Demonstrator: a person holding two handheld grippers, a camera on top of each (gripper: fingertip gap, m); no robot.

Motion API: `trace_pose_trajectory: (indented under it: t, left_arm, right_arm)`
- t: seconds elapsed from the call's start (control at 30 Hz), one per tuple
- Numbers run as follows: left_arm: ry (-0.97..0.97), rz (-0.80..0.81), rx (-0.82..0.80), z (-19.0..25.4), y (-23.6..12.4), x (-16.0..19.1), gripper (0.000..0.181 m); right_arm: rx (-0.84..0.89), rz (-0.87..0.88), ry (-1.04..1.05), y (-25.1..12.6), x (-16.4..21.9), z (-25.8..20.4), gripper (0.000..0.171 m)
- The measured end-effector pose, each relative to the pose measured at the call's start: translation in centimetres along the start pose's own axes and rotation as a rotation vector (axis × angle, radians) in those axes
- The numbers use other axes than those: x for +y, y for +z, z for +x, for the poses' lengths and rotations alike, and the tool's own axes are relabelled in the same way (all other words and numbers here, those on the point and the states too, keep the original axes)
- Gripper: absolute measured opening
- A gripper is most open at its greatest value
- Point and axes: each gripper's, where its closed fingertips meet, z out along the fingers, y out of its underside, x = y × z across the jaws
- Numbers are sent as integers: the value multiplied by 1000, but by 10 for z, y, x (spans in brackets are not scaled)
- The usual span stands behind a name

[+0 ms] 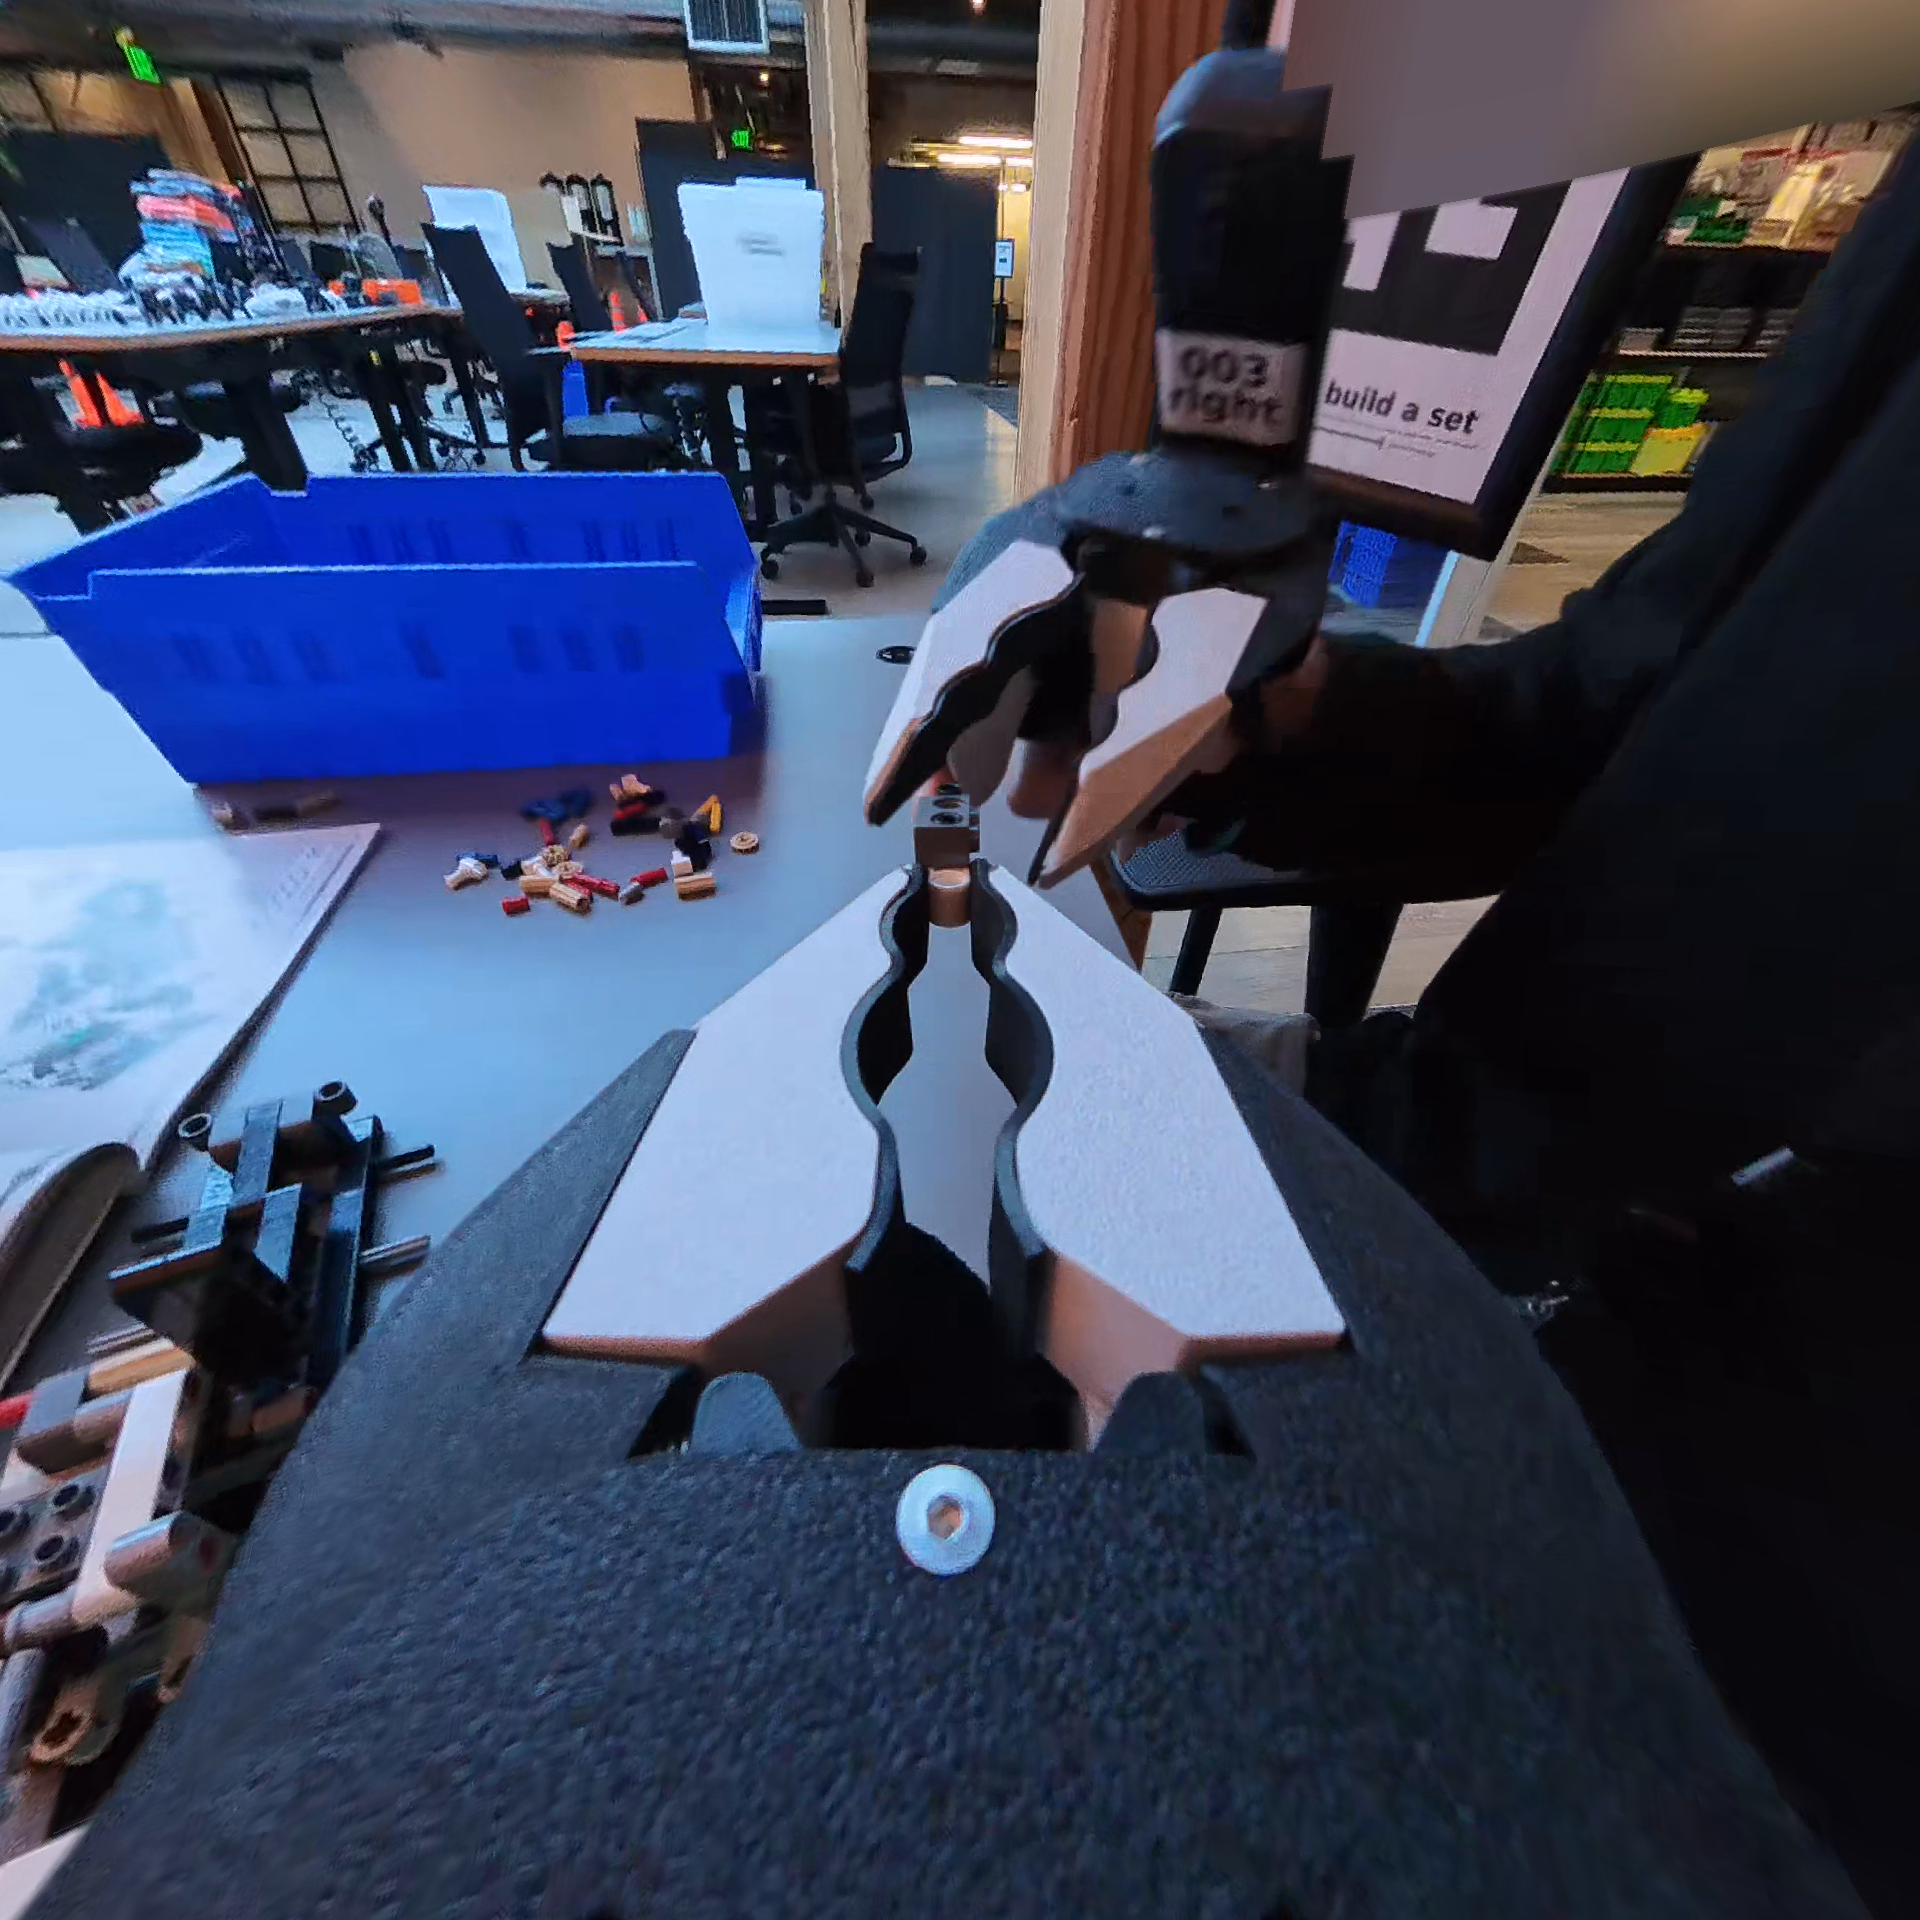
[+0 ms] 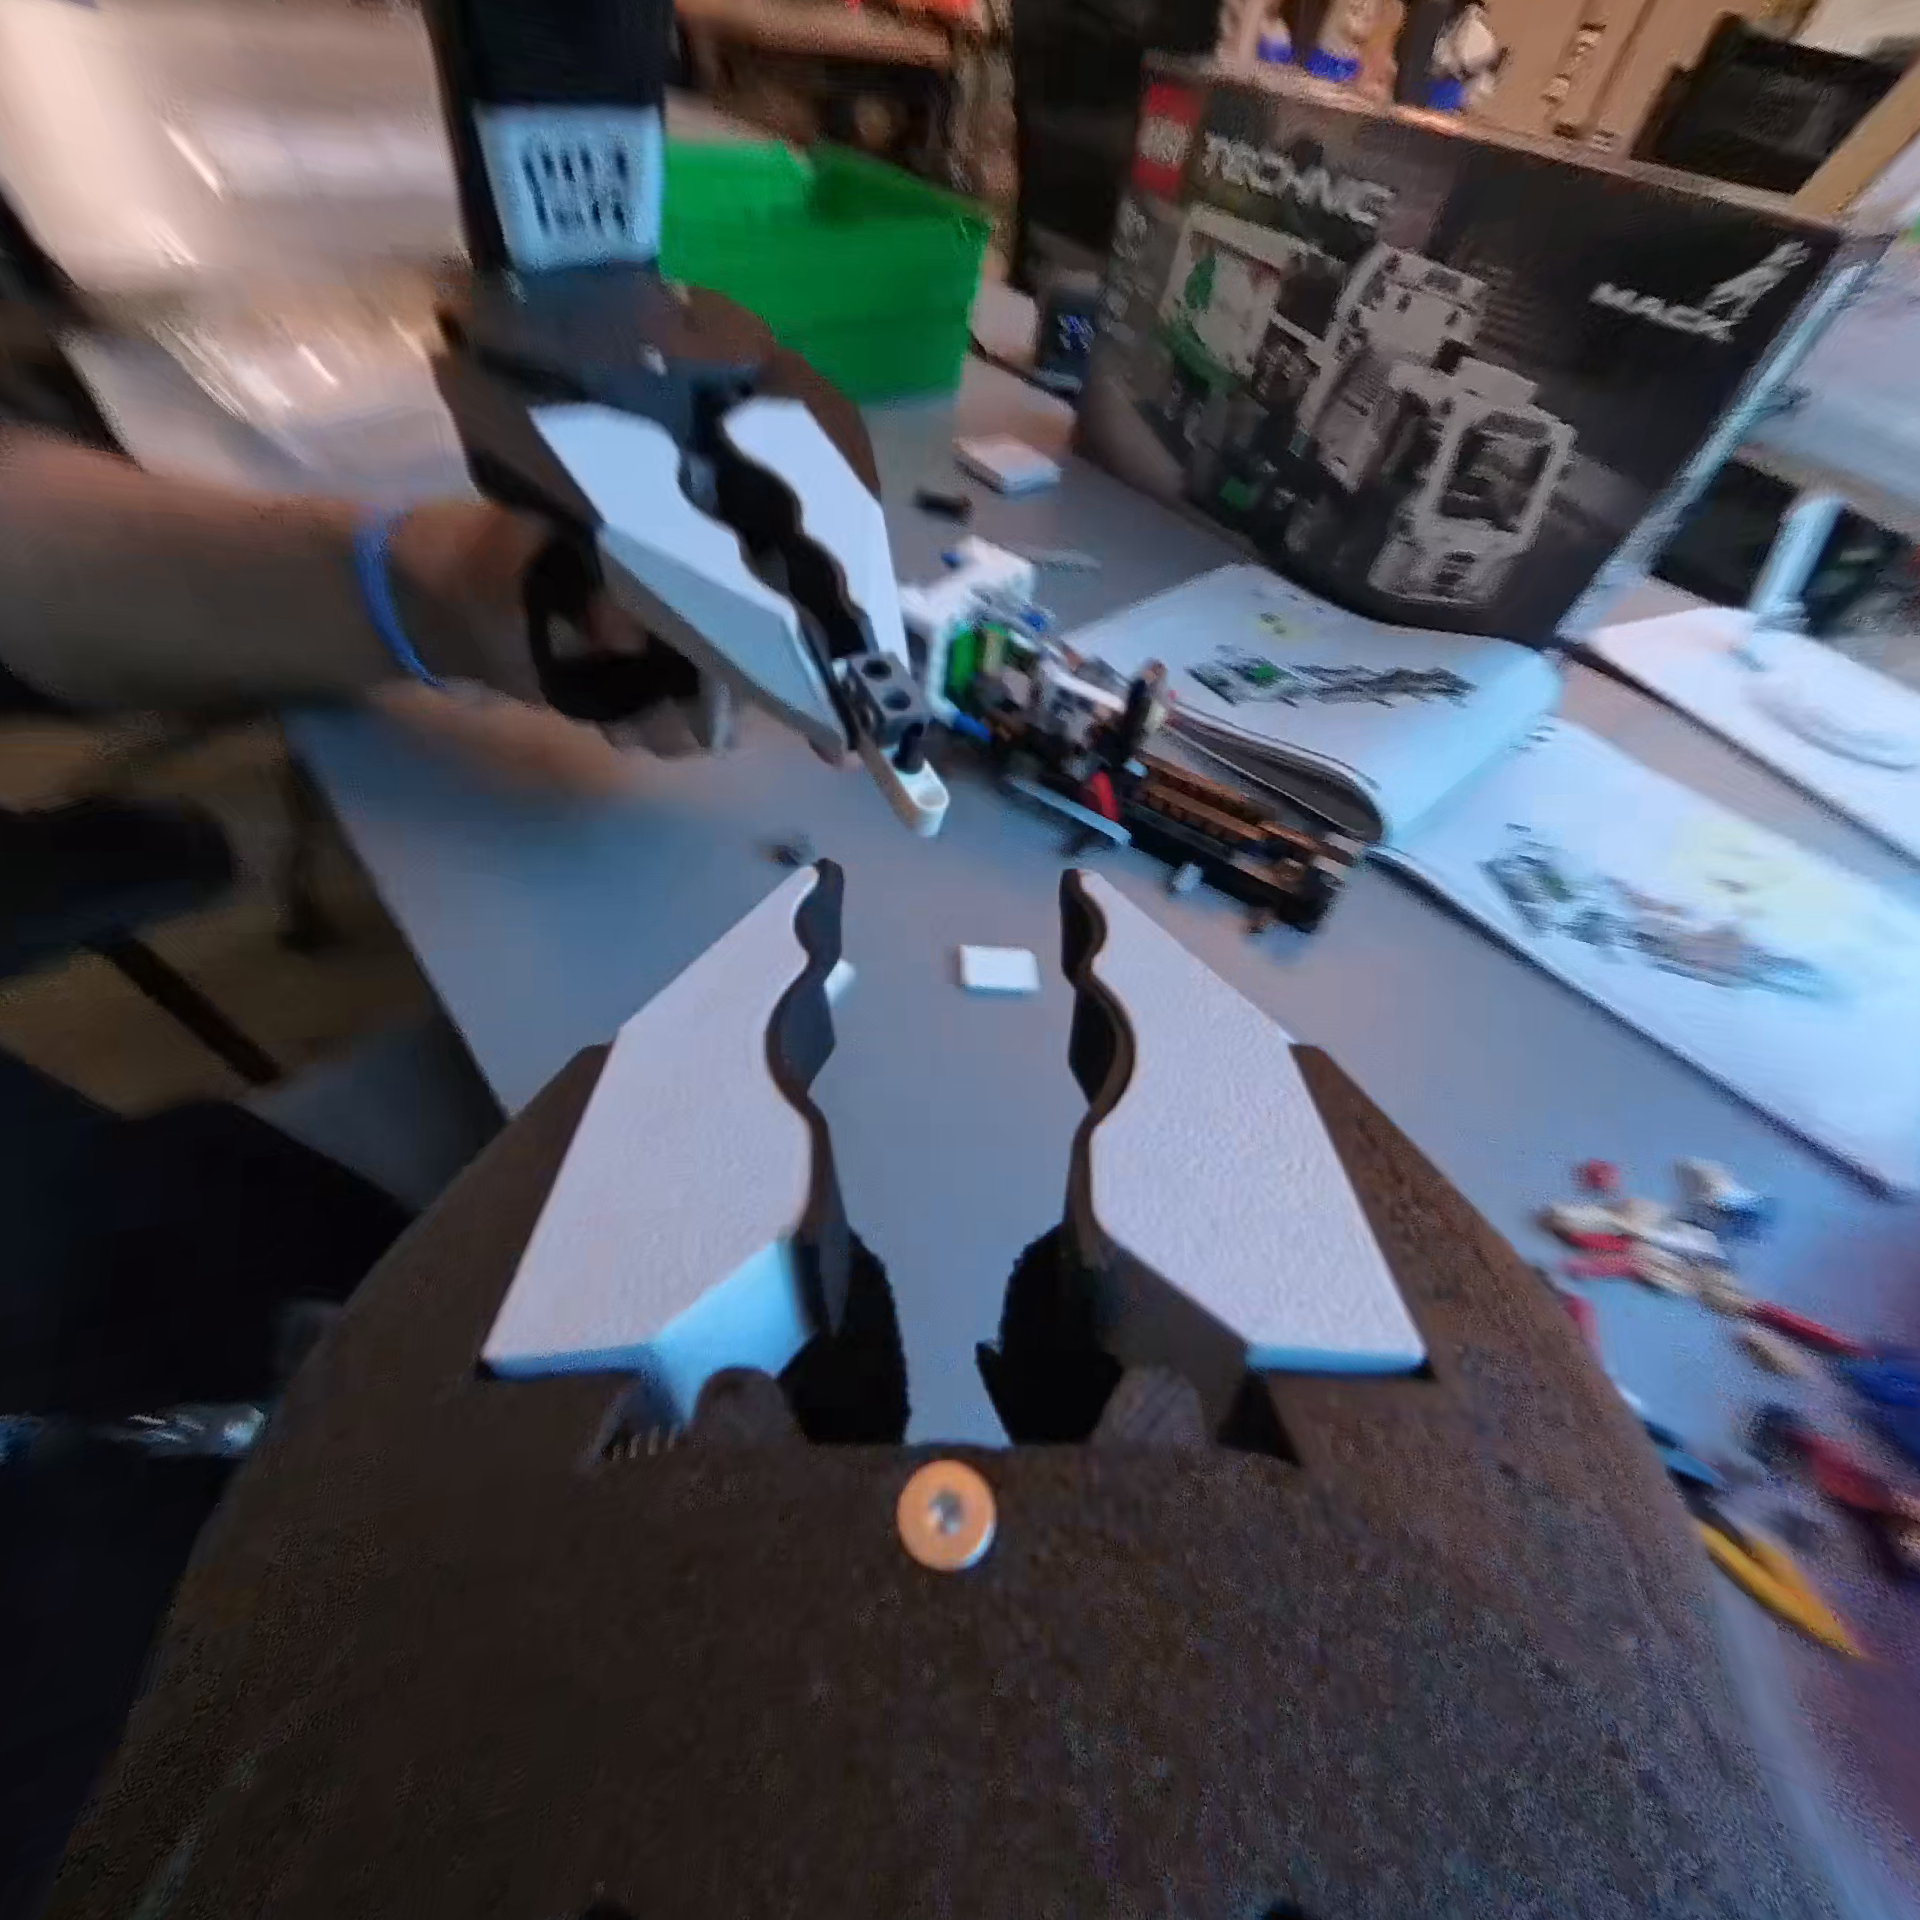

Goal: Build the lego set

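Because the left gripper (image 1: pixel 948 883) was lifted clear of the table (image 1: pixel 499 997), the small sub-assembly (image 1: pixel 945 836) pinched at its very tips stuck out where the other claw could get at it. Its jaws were drawn nearly together on the piece, which looked like a dark block with round holes on a short white pin or beam; in the right wrist view the same piece (image 2: pixel 896 717) showed a black holed block with a white tube end poking below it.

The right gripper (image 2: pixel 945 904) held nothing, its jaws spread wide, and it hung just above and beyond the left claw's tips, pointing down at the block. I judged it was being lined up to press or take the piece, though I could not tell which.

The half-built model (image 1: pixel 249 1226) lay down to the left of the left claw, beside the open instruction booklet (image 1: pixel 135 956). Loose pins (image 1: pixel 592 852) were scattered farther ahead and left, before a blue bin (image 1: pixel 416 623). The set's box (image 2: pixel 1455 395) stood far beyond the right claw.
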Motion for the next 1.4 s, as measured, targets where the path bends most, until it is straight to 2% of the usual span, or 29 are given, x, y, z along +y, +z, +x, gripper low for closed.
trace_pose_trajectory:
  t: [0.13,0.3,0.37,0.53,0.7,0.77,0.87,1.03,1.2,1.4]
  left_arm:
    - [-8,-16,-35,-5,2,0,7]
    - [-21,-53,-234,-23,7,10,7]
    - [-69,-50,-248,-23,7,11,7]
    - [-207,-34,-251,-30,0,7,7]
    - [-494,-48,155,-3,5,-19,6]
    - [-594,-147,310,-1,1,-30,6]
    - [-576,-356,458,-12,-10,-39,6]
    - [-556,-615,611,-39,-7,-40,6]
    - [-556,-867,696,-55,-3,-5,7]
    - [-529,-915,727,-59,9,-2,7]
  right_arm:
    - [-229,211,167,-2,-22,-13,33]
    - [-271,199,250,13,-15,-2,26]
    - [-295,208,263,14,-15,-2,20]
    - [-284,292,355,10,-22,17,26]
    - [-209,205,293,18,-1,41,27]
    - [-186,185,268,16,7,49,26]
    - [-203,221,285,8,10,54,26]
    - [-163,262,231,2,2,62,26]
    - [-212,235,219,4,8,55,26]
    - [-241,159,226,12,17,56,30]
